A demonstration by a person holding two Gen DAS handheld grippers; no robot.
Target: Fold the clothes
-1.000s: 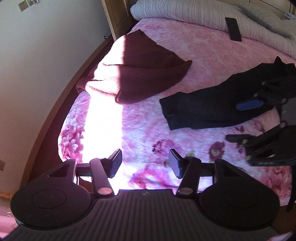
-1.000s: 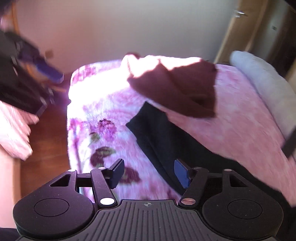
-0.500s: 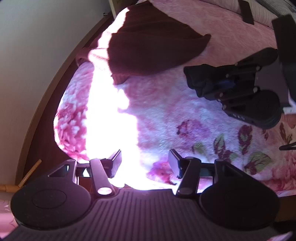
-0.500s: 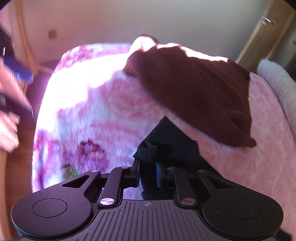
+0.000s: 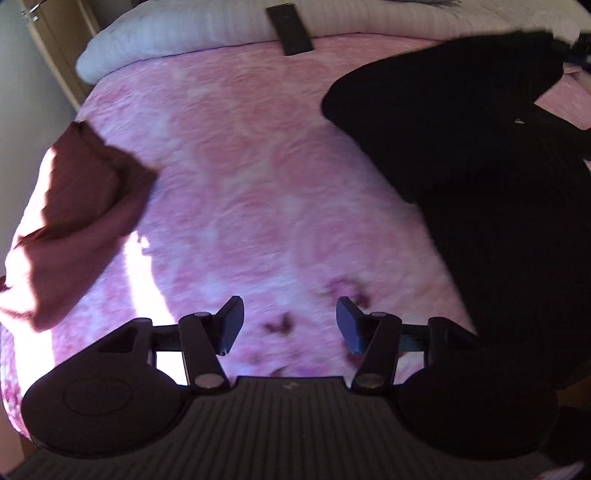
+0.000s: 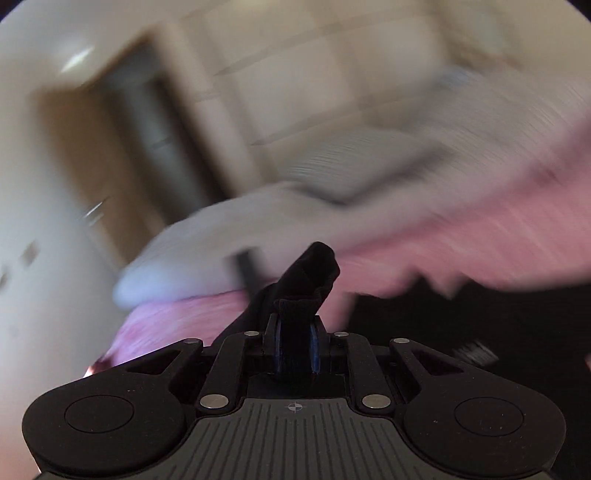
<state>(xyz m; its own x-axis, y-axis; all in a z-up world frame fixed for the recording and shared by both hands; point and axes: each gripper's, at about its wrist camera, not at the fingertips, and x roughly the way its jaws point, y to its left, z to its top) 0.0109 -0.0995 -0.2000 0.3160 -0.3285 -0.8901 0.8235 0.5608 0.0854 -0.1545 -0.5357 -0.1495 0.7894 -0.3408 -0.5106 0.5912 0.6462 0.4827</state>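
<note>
A black garment (image 5: 480,155) spreads over the right side of the pink bed in the left wrist view, part of it lifted. My left gripper (image 5: 290,325) hangs open above the pink bedspread (image 5: 240,166), nothing between its fingers. A maroon garment (image 5: 74,218) lies crumpled at the left edge, partly in sunlight. In the blurred right wrist view, my right gripper (image 6: 295,341) is shut on a bunched hem of the black garment (image 6: 308,284), which sticks up beyond the pads.
A dark remote-like slab (image 5: 290,27) lies at the head of the bed on a pale striped pillow (image 5: 184,37). A wooden door (image 5: 55,40) stands at the far left. The right wrist view shows a doorway (image 6: 122,140) and pillows, heavily blurred.
My right gripper closed on the black garment's edge and swung it up and across, its view now turned toward the headboard. The left gripper moved up the bed, still open.
</note>
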